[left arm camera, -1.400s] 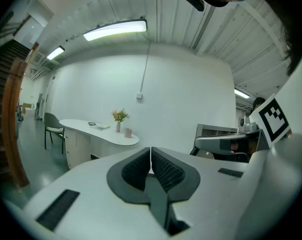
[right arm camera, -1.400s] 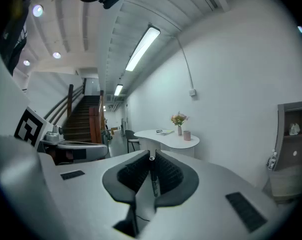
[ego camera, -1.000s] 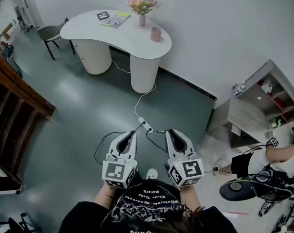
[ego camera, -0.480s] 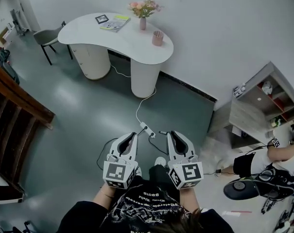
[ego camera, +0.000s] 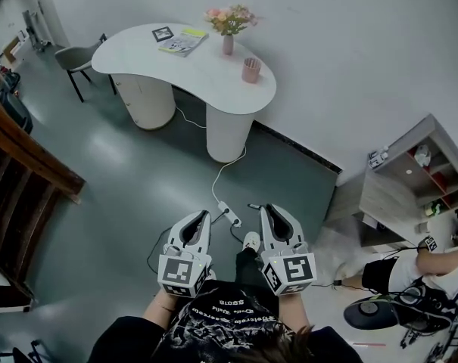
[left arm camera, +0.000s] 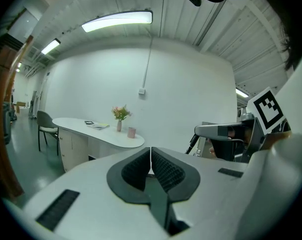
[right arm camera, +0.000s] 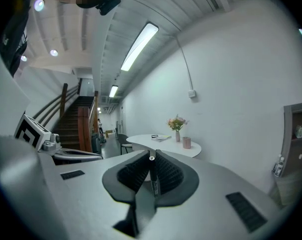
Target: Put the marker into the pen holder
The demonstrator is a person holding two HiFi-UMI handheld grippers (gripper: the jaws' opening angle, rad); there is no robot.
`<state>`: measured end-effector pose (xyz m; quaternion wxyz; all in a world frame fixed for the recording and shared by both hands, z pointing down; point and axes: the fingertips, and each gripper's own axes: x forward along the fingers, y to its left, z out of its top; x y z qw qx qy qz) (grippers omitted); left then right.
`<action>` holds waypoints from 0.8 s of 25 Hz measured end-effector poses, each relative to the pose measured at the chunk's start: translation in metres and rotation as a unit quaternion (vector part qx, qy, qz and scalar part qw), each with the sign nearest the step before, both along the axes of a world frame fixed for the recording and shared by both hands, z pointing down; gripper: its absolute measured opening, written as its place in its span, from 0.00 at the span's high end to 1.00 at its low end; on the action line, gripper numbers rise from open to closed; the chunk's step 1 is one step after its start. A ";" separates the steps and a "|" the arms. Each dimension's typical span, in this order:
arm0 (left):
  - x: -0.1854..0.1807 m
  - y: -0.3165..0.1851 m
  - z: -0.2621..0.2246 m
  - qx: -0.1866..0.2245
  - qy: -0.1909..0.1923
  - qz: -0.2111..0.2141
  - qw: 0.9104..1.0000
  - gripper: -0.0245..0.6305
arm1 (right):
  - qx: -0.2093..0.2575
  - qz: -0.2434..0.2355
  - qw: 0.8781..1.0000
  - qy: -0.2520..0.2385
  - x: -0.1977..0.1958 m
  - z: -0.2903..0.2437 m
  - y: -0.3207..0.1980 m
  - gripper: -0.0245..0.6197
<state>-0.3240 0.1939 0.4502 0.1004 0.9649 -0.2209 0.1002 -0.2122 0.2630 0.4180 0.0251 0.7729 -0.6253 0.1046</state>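
"Holding the marker [right arm camera: 152, 176] already, is the right gripper [right arm camera: 151, 159]?" asks the first.

"Yes," says the second. "Its jaws are clamped on the dark barrel, which lies along them with its pale end showing at the tips. The pick-up looks done."

"And the left gripper [left arm camera: 150, 159]?"

"Jaws pressed together with nothing between them. It hangs just beside the right one, and both point the same way."

"Where is the pen holder [ego camera: 250, 69]?"

"Well ahead of both grippers, a little to the right of the right gripper's jaws. It is a pink cup on a white table [ego camera: 191, 66], near a vase of flowers [ego camera: 228, 44]. Grey floor lies between, with a power strip [ego camera: 227, 212] on it below the jaw tips."

"What is left, then?"

"Most of it, the second reckons. The person has to reach the table, bring the right gripper over the cup, tip the marker upright and let it go inside. The cup's inside is too small to make out from here."
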 end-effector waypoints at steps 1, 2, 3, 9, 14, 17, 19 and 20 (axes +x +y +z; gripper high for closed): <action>0.007 -0.005 0.000 0.000 -0.001 -0.003 1.000 0.92 | -0.001 -0.004 1.000 0.001 0.007 0.000 -0.006 0.87; 0.015 -0.010 0.001 -0.001 -0.001 -0.007 1.000 0.92 | -0.002 -0.009 1.000 0.002 0.015 0.000 -0.013 0.87; 0.023 -0.015 0.001 -0.002 -0.002 -0.011 1.000 0.92 | -0.003 -0.014 1.000 0.003 0.022 -0.001 -0.019 0.87; 0.073 -0.039 0.006 -0.005 -0.007 -0.021 1.000 0.92 | -0.002 -0.026 1.000 -0.004 0.074 0.003 -0.051 0.87; 0.113 -0.054 0.007 -0.002 -0.017 -0.030 0.999 0.92 | 0.000 -0.037 0.999 0.009 0.117 0.002 -0.070 0.87; 0.140 -0.060 0.009 -0.003 -0.026 -0.034 0.999 0.92 | -0.001 -0.047 0.999 0.014 0.142 0.003 -0.078 0.87; 0.157 -0.061 0.009 0.003 -0.023 -0.037 0.999 0.92 | 0.003 -0.055 0.998 0.012 0.155 0.002 -0.082 0.87; 0.166 -0.061 0.007 0.007 -0.021 -0.038 0.999 0.92 | 0.005 -0.060 0.998 0.012 0.162 0.002 -0.083 0.87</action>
